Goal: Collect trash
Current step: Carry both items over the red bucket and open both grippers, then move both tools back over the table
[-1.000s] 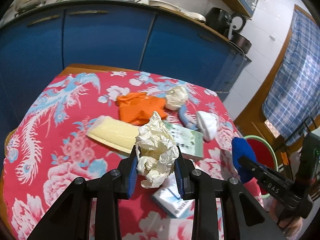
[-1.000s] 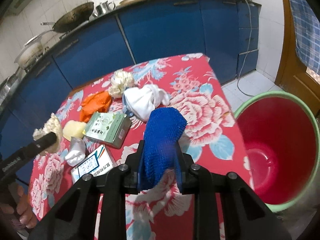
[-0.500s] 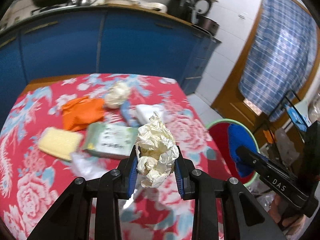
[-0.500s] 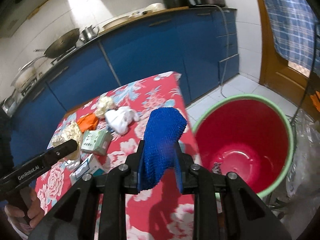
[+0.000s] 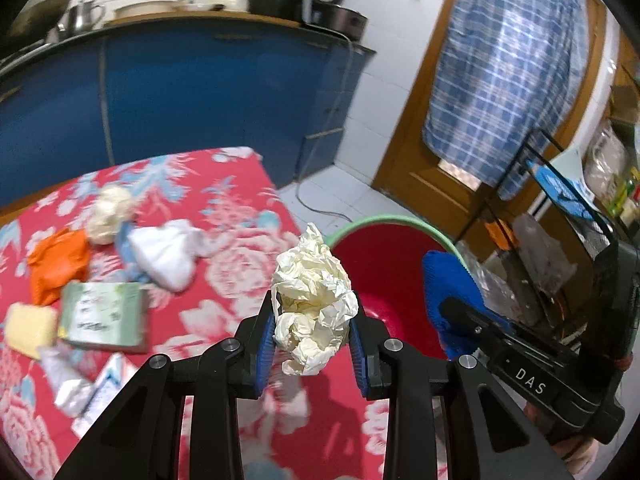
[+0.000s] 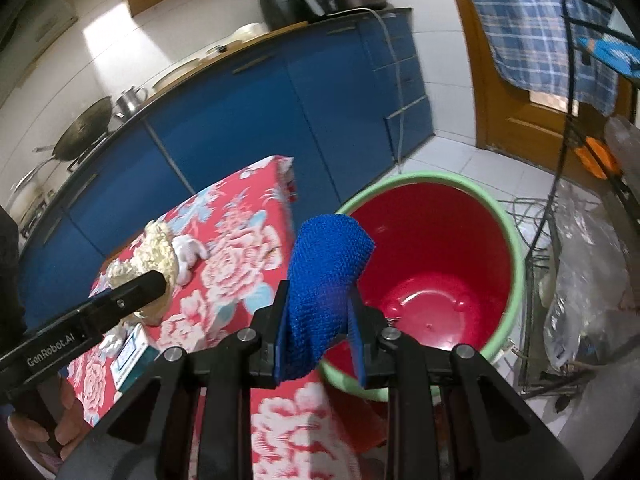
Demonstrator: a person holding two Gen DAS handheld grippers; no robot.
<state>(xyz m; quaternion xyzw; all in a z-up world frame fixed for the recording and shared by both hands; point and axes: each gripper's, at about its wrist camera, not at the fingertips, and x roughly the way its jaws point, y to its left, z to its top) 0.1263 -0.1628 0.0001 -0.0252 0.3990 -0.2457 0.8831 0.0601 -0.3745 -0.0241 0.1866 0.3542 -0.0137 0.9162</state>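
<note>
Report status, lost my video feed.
Left gripper shut on crumpled cream paper wad. Right gripper shut on blue knit cloth. Red bucket ahead, nothing blocking.

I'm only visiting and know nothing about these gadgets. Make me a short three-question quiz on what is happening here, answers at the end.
1. True or false: the left gripper is shut on the crumpled paper.
2. What does the right gripper hold? A) orange cloth B) blue mesh cloth C) green box
3. What container stands on the floor beside the table?

Key
1. True.
2. B.
3. The red bucket with a green rim; it looks nearly empty.
</note>
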